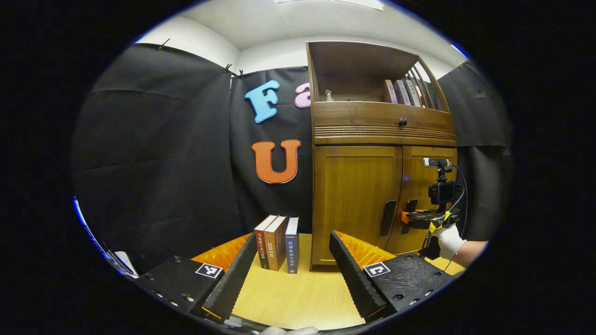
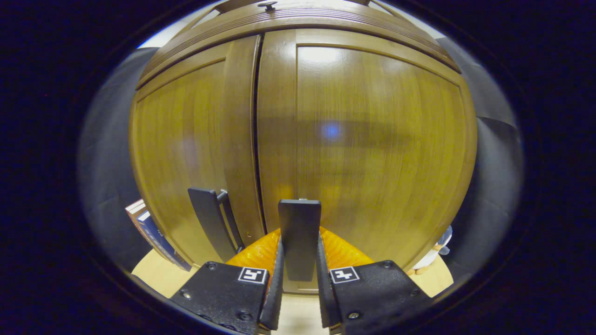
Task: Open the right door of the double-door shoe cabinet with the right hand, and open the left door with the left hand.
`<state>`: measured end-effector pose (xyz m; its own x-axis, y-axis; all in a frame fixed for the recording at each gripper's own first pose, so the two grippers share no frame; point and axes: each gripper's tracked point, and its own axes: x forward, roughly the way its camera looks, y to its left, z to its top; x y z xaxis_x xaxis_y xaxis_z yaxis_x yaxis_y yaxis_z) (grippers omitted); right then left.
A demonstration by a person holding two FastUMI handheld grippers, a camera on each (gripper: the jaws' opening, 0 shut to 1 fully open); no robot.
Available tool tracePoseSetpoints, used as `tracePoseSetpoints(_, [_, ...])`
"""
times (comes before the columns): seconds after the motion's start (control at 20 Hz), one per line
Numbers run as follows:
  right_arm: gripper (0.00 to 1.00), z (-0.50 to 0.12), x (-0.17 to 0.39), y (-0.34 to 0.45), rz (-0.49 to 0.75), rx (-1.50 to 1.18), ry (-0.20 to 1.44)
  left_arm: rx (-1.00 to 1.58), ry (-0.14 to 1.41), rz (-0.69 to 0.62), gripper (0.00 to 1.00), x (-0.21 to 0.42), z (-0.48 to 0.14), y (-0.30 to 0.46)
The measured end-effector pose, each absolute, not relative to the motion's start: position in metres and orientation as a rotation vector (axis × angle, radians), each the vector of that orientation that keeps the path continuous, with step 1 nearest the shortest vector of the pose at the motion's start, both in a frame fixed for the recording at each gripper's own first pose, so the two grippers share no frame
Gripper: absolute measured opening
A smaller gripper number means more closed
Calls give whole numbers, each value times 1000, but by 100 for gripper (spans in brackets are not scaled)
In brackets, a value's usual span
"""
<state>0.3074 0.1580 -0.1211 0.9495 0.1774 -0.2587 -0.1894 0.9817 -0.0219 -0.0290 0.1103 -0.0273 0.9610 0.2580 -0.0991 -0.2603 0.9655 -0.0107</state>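
The wooden shoe cabinet stands on the table with both doors closed. In the left gripper view, its left door (image 1: pixel 356 200) and right door (image 1: pixel 426 186) each carry a dark vertical handle near the centre seam. My left gripper (image 1: pixel 293 236) is open and well short of the cabinet, aimed left of it. My right gripper (image 1: pixel 412 216), held by a gloved hand (image 1: pixel 449 239), is at the right door's handle. In the right gripper view, the right gripper (image 2: pixel 299 242) is shut on the right handle (image 2: pixel 299 223), and the left handle (image 2: pixel 209 218) stands free on the left door (image 2: pixel 186 139).
Three upright books (image 1: pixel 277 249) stand on the light wooden table (image 1: pixel 298 298) just left of the cabinet. Above the doors is a drawer with a dark knob (image 1: pixel 402 122) and an open shelf holding books (image 1: pixel 405 91).
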Motion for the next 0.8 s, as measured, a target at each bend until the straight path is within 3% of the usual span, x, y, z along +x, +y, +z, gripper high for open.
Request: tracePoseSetpoints(0.8, [32,-124,236,131,259,-96,280,-68,100,186,95,-49,-43,95])
